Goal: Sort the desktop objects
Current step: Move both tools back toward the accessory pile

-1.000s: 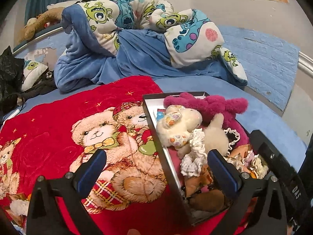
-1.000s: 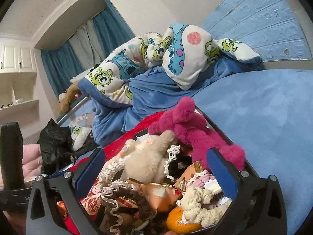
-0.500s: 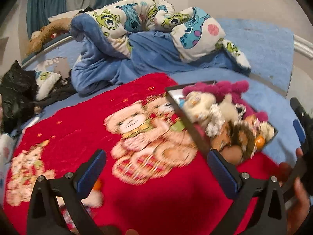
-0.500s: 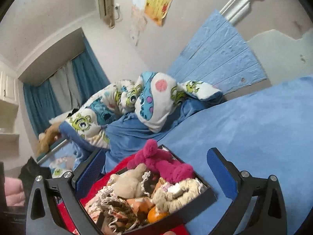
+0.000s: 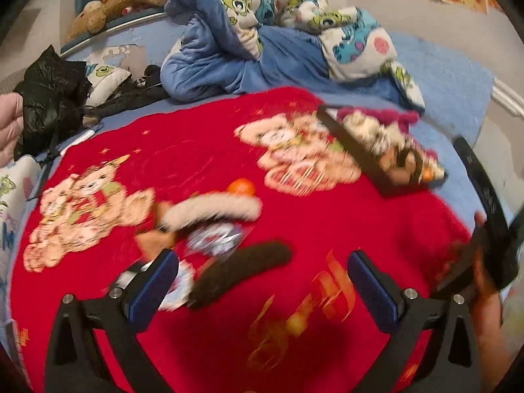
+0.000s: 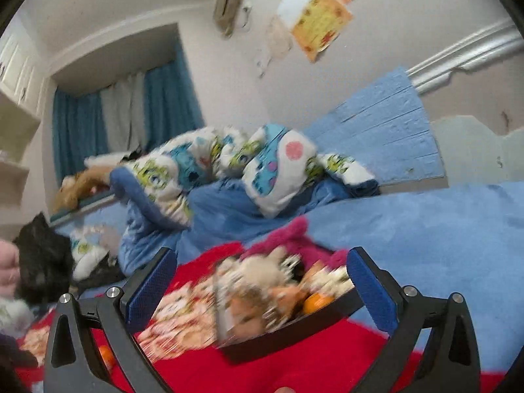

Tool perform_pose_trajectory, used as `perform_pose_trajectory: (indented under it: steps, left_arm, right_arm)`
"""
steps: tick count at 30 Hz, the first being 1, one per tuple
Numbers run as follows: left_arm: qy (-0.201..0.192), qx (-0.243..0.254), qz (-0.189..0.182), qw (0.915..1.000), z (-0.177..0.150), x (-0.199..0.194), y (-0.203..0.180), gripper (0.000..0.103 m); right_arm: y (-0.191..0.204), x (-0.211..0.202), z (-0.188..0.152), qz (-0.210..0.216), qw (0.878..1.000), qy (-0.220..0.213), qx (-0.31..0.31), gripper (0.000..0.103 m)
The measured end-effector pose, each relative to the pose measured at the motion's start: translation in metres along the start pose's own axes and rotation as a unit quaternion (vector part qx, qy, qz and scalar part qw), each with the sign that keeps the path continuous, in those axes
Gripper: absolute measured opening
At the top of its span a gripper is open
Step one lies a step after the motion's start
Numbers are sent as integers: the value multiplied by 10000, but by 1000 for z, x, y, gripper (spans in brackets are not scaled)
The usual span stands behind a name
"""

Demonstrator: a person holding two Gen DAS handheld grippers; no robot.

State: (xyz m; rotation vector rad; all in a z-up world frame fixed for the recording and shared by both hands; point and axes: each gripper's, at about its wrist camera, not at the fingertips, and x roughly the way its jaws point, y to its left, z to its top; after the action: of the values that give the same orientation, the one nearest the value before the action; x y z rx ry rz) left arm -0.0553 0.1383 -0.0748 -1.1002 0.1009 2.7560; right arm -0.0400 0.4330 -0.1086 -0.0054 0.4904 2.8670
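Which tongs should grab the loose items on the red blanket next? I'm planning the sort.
Left tongs: open, facing the dark roll and orange. Right tongs, also open, face the full tray.

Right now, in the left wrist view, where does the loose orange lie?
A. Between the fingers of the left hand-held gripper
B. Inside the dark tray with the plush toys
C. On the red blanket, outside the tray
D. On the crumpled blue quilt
C: the orange lies on the red blanket, well apart from the dark tray and beyond the open left hand-held gripper, next to a fluffy white toy.
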Motion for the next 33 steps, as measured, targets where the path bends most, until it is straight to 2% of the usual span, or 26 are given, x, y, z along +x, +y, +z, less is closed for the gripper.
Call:
perform_pose_trajectory:
  steps: [2, 5, 7, 10, 12, 15, 17, 20, 23, 27, 30, 33]
  left_arm:
    - [-15, -25, 130, 9999, -12, -14, 20, 103]
    - [-14, -324, 189, 9993, -25, -33, 51, 103]
    - [1, -577, 185, 9982, -32, -45, 72, 103]
    - [-129, -684, 217, 9973, -37, -58, 91, 103]
    - [-225, -695, 323, 9968, -38, -62, 100, 103]
    - [-195, -802, 243, 9963, -38, -62, 116, 103]
    - [-278, -824, 269, 9958, -37, -63, 123, 103]
    - [-306, -814, 239, 9959, -34, -58, 128, 103]
    - [-258, -822, 178, 9961, -31, -51, 130, 103]
    - [-218, -800, 124, 9965, -28, -43, 134, 103]
    - [-209, -819, 122, 9963, -28, -40, 138, 103]
    - [-140, -836, 157, 9963, -30, -35, 141, 103]
  right_arm:
    - [17, -5, -7, 126, 9995, 296, 32, 103]
    - [50, -18, -20, 334, 9963, 797, 24, 103]
    - [71, -31, -27, 507, 9937, 1002, -9, 103]
    - [95, -43, -32, 802, 9886, 1271, 41, 103]
    - [115, -50, -31, 978, 9863, 1319, -171, 103]
    - [141, -60, -23, 1180, 9825, 1264, -686, 103]
    - [154, -56, -15, 1311, 9763, 1491, -866, 103]
    - [162, -52, -3, 1600, 9679, 1830, -640, 103]
    - [166, -59, 3, 1806, 9671, 1755, -371, 103]
    - [179, -61, -2, 1873, 9621, 1925, -482, 103]
    - [189, -60, -10, 1881, 9555, 2211, -532, 103]
    - [197, -58, -18, 1752, 9518, 2438, -630, 103]
